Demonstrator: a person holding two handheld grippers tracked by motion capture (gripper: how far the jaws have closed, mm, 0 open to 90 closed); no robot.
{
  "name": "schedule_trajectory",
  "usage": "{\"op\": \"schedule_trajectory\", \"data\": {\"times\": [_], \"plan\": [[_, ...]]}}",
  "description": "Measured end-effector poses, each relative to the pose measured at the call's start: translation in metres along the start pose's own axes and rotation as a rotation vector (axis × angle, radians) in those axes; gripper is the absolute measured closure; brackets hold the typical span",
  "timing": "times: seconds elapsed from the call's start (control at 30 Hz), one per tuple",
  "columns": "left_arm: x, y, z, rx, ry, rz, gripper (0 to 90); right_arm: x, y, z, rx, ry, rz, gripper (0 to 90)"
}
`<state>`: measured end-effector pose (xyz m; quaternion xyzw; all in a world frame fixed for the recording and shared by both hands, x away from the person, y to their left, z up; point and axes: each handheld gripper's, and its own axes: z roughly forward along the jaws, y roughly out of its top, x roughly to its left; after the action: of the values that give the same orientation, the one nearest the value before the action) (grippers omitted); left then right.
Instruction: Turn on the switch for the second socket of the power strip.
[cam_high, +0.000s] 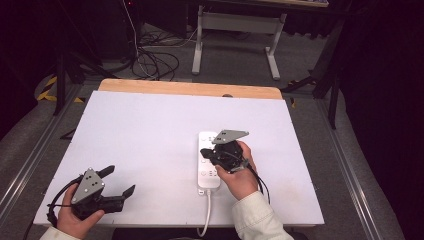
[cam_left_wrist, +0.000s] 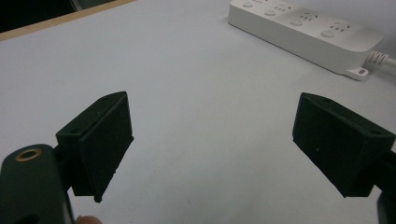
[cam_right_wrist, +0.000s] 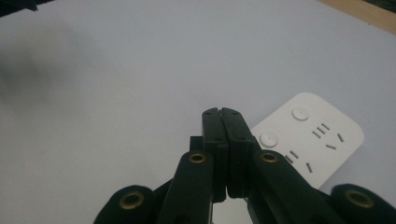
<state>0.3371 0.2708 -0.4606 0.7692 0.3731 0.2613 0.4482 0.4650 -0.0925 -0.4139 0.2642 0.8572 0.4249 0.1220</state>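
— Where do we stand with our right gripper (cam_right_wrist: 223, 114)?

— Its jaws are clenched flat together with nothing between them, and we hold it over the near-middle part of the power strip (cam_high: 205, 150), tips pointing down at the row of round buttons. Whether the tips touch the strip, we cannot tell.

— And our left gripper (cam_left_wrist: 210, 140)?

— Released, jaws spread wide, empty. We keep it low over the bare worktop (cam_high: 150, 130) near the front left corner, well apart from the strip.

— So the strip itself?

— It lies flat on the white worktop, right of centre, its long side running away from us. Its cord (cam_high: 206, 215) leaves the near end and drops over the front edge.

— How do we expect it to handle?

— We judge it a stiff plastic bar, light to moderate in weight, smooth and a bit slippery on top. It won't bend or crush, but it may slide when we press a button, and the cord may drag at the near end.

— Where do we take hold?

— Across the narrow width, jaws on the two long side walls, probably near the cord end where the pull comes from. For pressing, closed tips straight down on one button look right, with the other gripper steadying the body.
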Motion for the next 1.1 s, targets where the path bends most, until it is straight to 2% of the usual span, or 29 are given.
{"op": "schedule_trajectory", "data": {"times": [0.27,0.67,0.73,0.77,0.8,0.9,0.93,1.1], "plan": [[0.000,0.000,0.000,0.001,-0.003,-0.003,12.8,0.005,0.001,-0.002,0.000,-0.001,-0.019,88.8],[0.001,0.000,0.000,0.003,-0.004,0.001,12.8,0.008,0.002,-0.004,-0.010,-0.009,-0.049,80.7],[0.001,0.000,0.000,0.002,-0.004,-0.005,12.8,0.009,0.003,-0.006,-0.020,-0.011,-0.048,76.4],[0.001,0.000,0.000,0.002,-0.004,-0.005,12.8,0.008,0.003,-0.007,-0.028,-0.012,-0.048,70.1],[0.001,0.000,0.000,0.002,-0.003,-0.004,12.8,0.008,0.003,-0.007,-0.028,-0.012,-0.048,70.1],[0.000,0.000,-0.001,0.001,-0.005,-0.005,12.8,0.008,0.003,-0.010,-0.040,-0.012,-0.046,60.6],[0.000,0.000,-0.001,0.002,-0.006,-0.004,12.8,0.008,0.002,-0.013,-0.050,-0.006,-0.039,55.1],[0.000,0.000,-0.002,0.004,-0.011,-0.011,13.3,0.008,0.001,-0.022,-0.072,-0.018,-0.033,46.8]]}}
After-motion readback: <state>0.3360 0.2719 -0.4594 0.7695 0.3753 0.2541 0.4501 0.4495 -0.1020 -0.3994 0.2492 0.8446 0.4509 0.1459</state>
